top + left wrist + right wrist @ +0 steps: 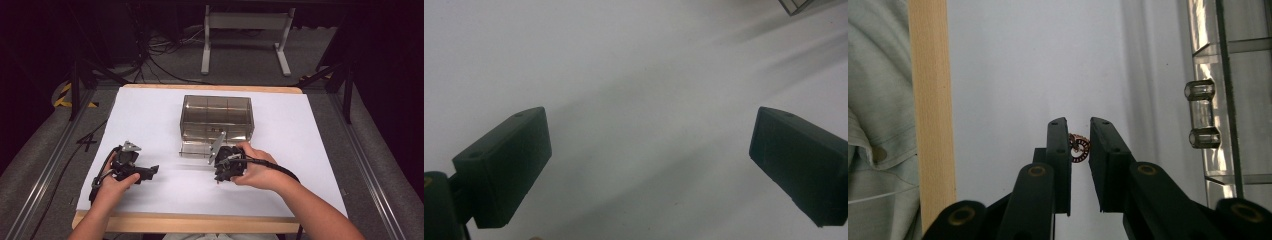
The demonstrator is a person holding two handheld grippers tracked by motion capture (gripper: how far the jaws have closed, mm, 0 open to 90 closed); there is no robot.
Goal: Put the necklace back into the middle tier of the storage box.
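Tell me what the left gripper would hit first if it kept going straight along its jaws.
Probably the white table cover: the left gripper has open, empty jaws aimed across bare sheet. The clear box sits off to one side, seemingly out of line.

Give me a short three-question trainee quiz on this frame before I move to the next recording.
1. True or false: the left gripper stands open over bare white paper.
2. What does the right gripper hold? A) a screw B) a small reddish ring C) nothing
3. What stands just beyond the right gripper, toward the far side of the table?

Key: 1 true. 2 B. 3 a clear plastic compartment box.
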